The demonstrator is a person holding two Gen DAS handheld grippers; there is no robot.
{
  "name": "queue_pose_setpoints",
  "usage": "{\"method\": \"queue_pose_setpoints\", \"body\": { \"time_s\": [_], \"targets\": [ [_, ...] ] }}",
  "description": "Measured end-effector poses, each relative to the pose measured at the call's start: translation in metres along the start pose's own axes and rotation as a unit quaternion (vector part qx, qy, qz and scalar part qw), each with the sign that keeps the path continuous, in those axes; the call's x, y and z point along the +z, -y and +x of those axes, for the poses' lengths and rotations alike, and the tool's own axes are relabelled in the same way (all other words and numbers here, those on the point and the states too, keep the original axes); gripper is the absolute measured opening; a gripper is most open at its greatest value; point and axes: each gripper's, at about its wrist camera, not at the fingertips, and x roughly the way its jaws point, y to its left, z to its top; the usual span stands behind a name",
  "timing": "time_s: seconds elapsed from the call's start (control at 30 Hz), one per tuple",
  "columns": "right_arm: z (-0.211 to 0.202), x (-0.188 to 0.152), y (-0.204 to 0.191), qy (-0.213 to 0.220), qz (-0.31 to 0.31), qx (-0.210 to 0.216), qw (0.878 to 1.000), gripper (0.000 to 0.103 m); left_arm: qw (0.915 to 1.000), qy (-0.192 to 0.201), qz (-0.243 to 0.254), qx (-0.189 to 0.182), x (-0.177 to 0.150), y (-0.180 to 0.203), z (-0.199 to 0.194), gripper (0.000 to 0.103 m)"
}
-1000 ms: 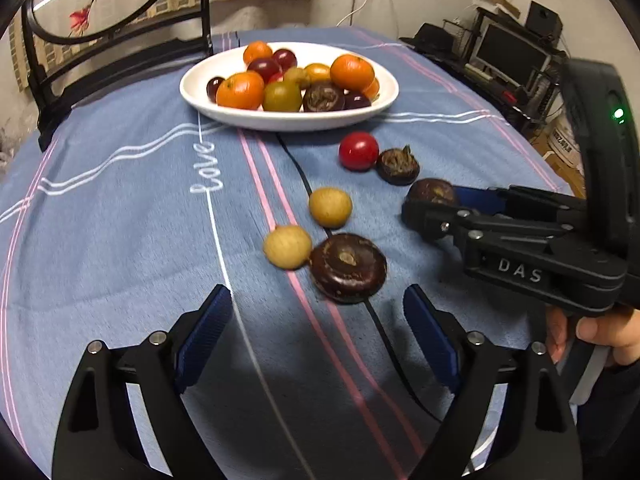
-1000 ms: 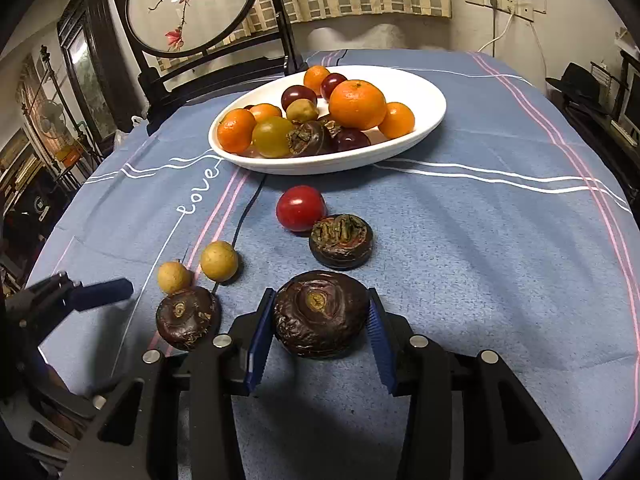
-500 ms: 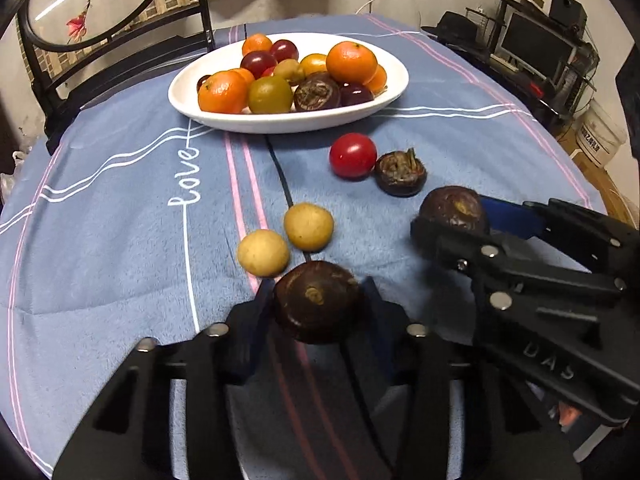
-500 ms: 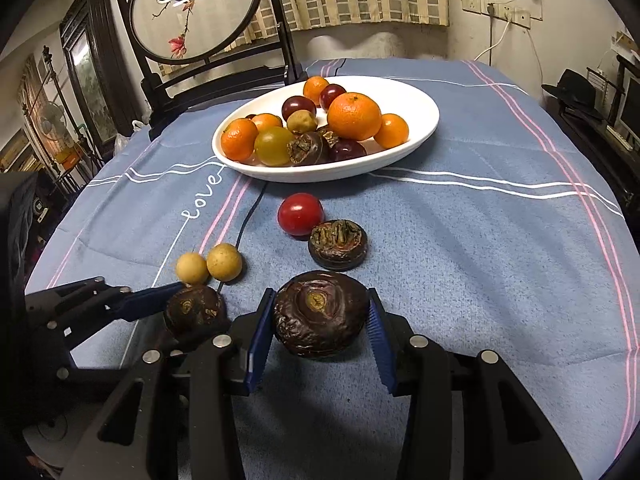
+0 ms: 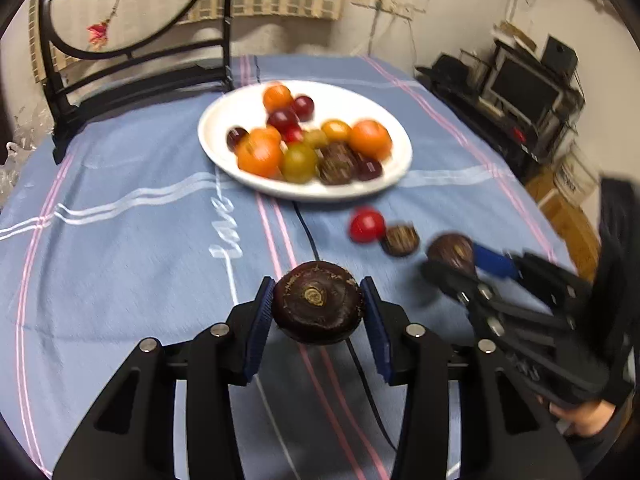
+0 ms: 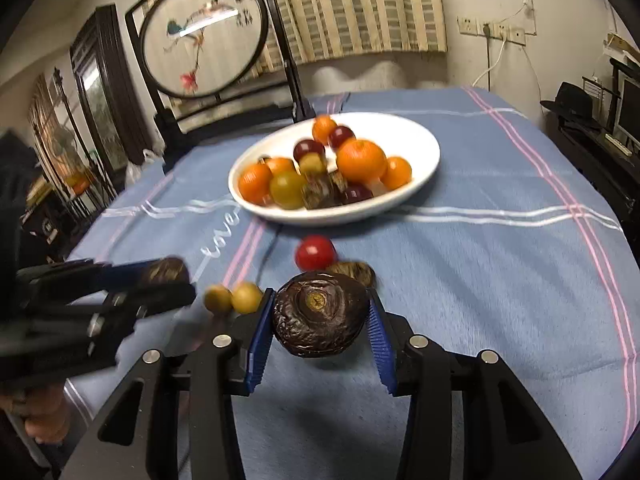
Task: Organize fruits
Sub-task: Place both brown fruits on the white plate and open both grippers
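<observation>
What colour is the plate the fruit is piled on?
White. The plate shows best in the right wrist view.

Between you and the white oval plate [image 5: 224, 128] the blue striped tablecloth [image 5: 120, 240] lies open on your left side, a wide bare lane right up to the rim. On the right, the round red fruit [image 5: 367, 225] and the flat dark brown fruit [image 5: 400, 240] sit touching, just short of the plate. Two small yellow round fruits [image 6: 232, 298] lie close by your left gripper's side. A thin black cable [image 5: 308, 236] runs along the cloth under your path. The plate's near half is piled with fruit; its far right part shows bare white. Behind it a black chair frame [image 5: 132, 68] blocks the back edge.
</observation>
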Motion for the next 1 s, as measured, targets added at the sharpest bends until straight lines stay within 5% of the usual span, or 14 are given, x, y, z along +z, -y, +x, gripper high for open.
{"method": "queue_pose_setpoints", "body": {
  "time_s": [0.33, 0.7, 0.77, 1.0],
  "targets": [
    [0.001, 0.071, -0.009, 0.055, 0.014, 0.01, 0.998, 0.045, 0.9979, 0.043, -0.044, 0.024, 0.087, -0.03, 0.018, 0.042],
    [0.083, 0.13, 0.001, 0.023, 0.03, -0.018, 0.999, 0.046, 0.9955, 0.029, -0.058, 0.068, 0.132, -0.046, 0.073, 0.043],
    [0.087, 0.131, 0.009, 0.033, 0.052, -0.016, 0.998, 0.057, 0.9946, 0.024, -0.06, 0.081, 0.134, -0.047, 0.08, 0.062],
    [0.066, 0.115, 0.023, 0.051, 0.064, -0.009, 0.997, 0.061, 0.9942, 0.048, -0.043, 0.086, 0.118, -0.037, 0.062, 0.078]
  ]
}}
